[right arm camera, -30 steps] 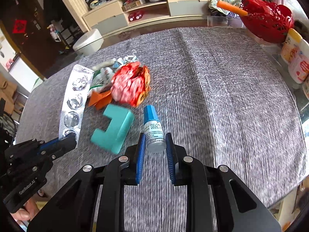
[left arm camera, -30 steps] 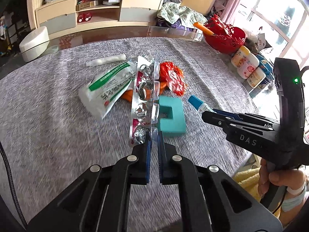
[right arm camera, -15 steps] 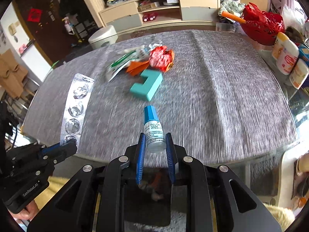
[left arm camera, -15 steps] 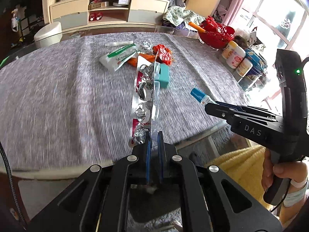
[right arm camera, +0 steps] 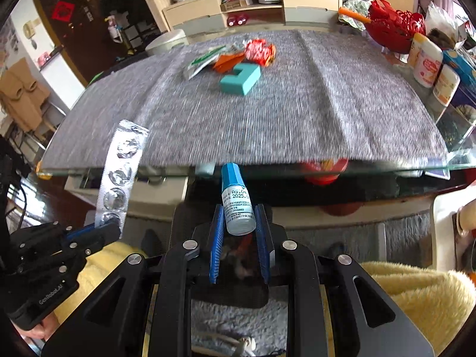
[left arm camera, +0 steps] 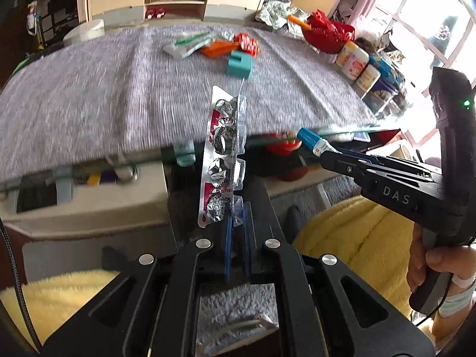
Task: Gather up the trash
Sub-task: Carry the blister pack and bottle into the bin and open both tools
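A: The left gripper [left arm camera: 236, 235] is clamped on the bottom edge of the blister pack [left arm camera: 223, 154], which stands upright above its jaws, off the table [left arm camera: 89, 95].

B: It looks light and crushable, so edge grip suits.

A: The right gripper [right arm camera: 238, 232] pinches the small dropper bottle [right arm camera: 236, 202] by its base; rigid, smooth, could slip.

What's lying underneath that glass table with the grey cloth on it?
Through the glass table's front edge, something red and a pale low unit show, blurred. The grey cloth hides whatever lies further back.
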Available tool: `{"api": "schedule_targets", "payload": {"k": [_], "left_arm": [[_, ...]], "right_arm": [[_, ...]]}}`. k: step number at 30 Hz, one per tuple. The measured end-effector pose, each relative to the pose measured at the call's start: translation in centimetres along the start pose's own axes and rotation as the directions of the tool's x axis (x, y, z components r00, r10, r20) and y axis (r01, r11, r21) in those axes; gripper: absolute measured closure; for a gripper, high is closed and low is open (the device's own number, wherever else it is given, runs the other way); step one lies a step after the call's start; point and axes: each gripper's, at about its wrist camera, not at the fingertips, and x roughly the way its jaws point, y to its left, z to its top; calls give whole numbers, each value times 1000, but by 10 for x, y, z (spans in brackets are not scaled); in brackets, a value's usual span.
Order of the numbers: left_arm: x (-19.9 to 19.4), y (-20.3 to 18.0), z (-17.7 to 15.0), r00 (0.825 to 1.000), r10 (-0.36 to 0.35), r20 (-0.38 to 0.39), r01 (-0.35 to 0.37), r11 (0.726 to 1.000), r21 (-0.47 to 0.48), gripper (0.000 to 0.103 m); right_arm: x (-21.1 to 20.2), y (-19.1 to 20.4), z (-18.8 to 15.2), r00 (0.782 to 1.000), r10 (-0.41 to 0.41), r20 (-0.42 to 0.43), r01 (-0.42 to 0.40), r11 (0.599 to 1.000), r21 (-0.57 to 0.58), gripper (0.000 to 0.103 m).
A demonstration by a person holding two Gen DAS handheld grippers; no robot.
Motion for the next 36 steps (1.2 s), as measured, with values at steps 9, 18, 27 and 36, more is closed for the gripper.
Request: {"api": "schedule_targets", "payload": {"k": [9, 18, 27, 36], "left_arm": [[46, 10, -42, 990, 6, -142, -14, 998, -57, 98], [85, 17, -55, 969, -1, -246, -22, 996, -92, 98], [103, 26, -57, 957, -7, -290, -29, 993, -118, 91], [102, 27, -52, 959, 15, -284, -50, 992, -115, 68]], "right_arm": [[33, 2, -39, 996, -8, -88, 9, 1000, 8, 81], [81, 3, -49, 979, 9, -203, -6, 1000, 16, 81], [97, 2, -48, 970, 24, -243, -16, 999, 35, 80], [96, -8, -42, 973, 13, -229, 2, 998, 64, 50]]}}
